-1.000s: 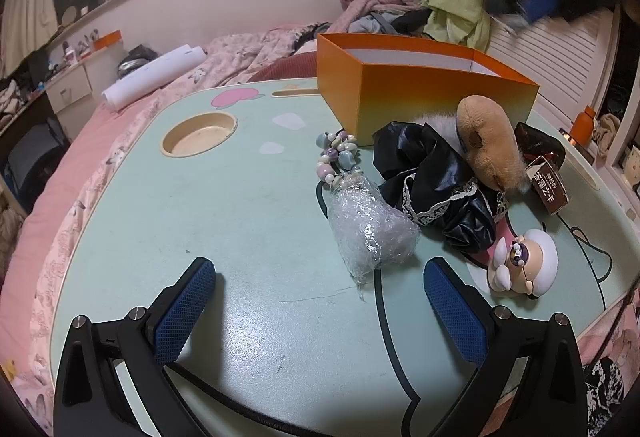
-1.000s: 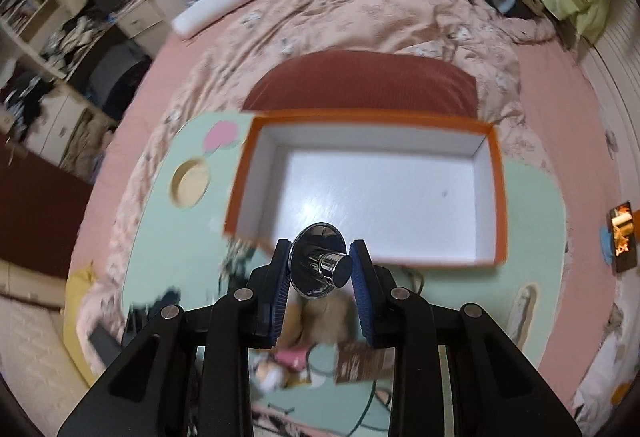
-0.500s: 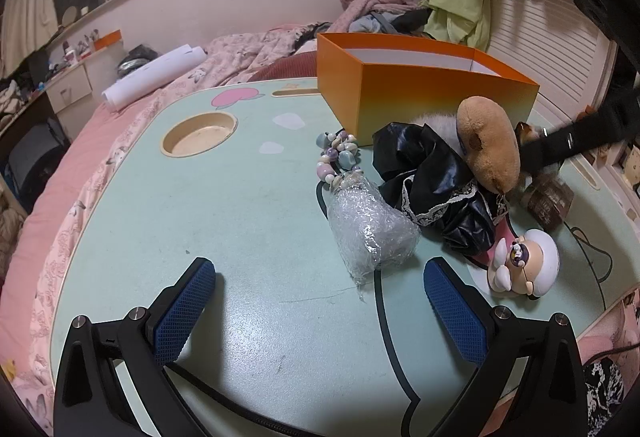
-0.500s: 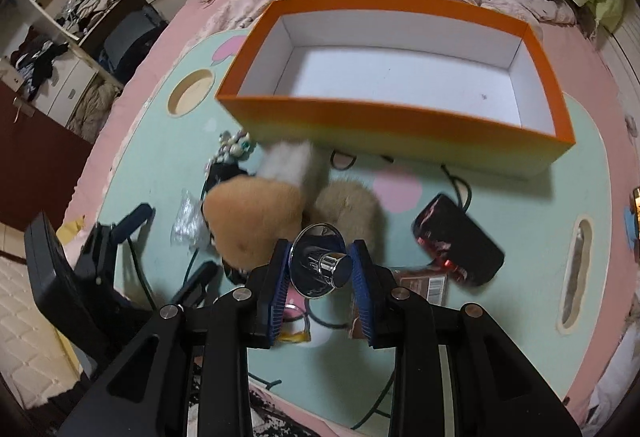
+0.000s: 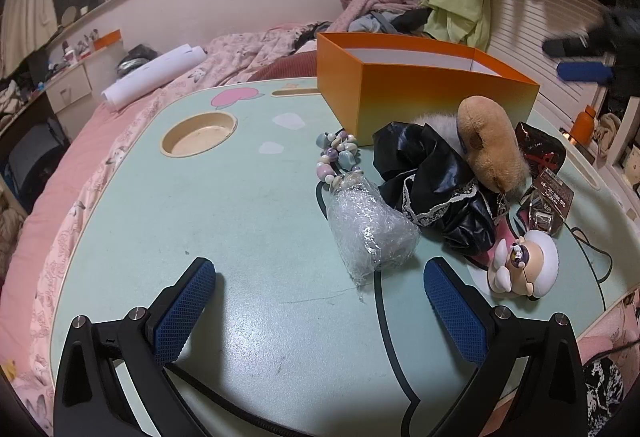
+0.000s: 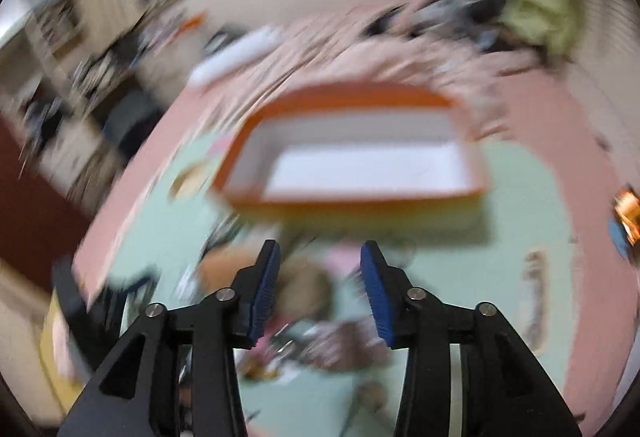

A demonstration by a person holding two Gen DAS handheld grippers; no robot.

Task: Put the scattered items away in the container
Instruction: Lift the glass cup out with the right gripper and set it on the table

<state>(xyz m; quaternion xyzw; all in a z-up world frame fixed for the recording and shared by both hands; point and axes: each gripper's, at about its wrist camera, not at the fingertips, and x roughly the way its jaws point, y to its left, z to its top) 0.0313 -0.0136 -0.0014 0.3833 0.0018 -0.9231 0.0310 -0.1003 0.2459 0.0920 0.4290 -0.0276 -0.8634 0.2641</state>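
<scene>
An orange box (image 5: 420, 97) with a white inside stands at the far side of the mint table (image 5: 240, 217). In front of it lie a bead bracelet (image 5: 338, 157), a bubble-wrapped bundle (image 5: 370, 233), black lace-trimmed fabric (image 5: 428, 177), a brown plush (image 5: 490, 145), a dark packet (image 5: 550, 193) and a sheep figurine (image 5: 524, 269). My left gripper (image 5: 318, 269) is open, low over the table just short of the bundle. My right gripper (image 6: 320, 251) is opening with nothing between its pads, above the pile near the box (image 6: 360, 203); this view is blurred. It also shows as a blur, the right gripper (image 5: 576, 59).
A round cup recess (image 5: 198, 135) sits in the table's far left part. A black cable (image 5: 380, 309) runs across the table between my left fingers. A pink bed with clothes and a rolled white sheet (image 5: 154, 75) surrounds the table.
The chrome knob that sat between the right jaws is gone from them, and the jaws have spread. The right view swung and blurred. The left gripper has not moved.
</scene>
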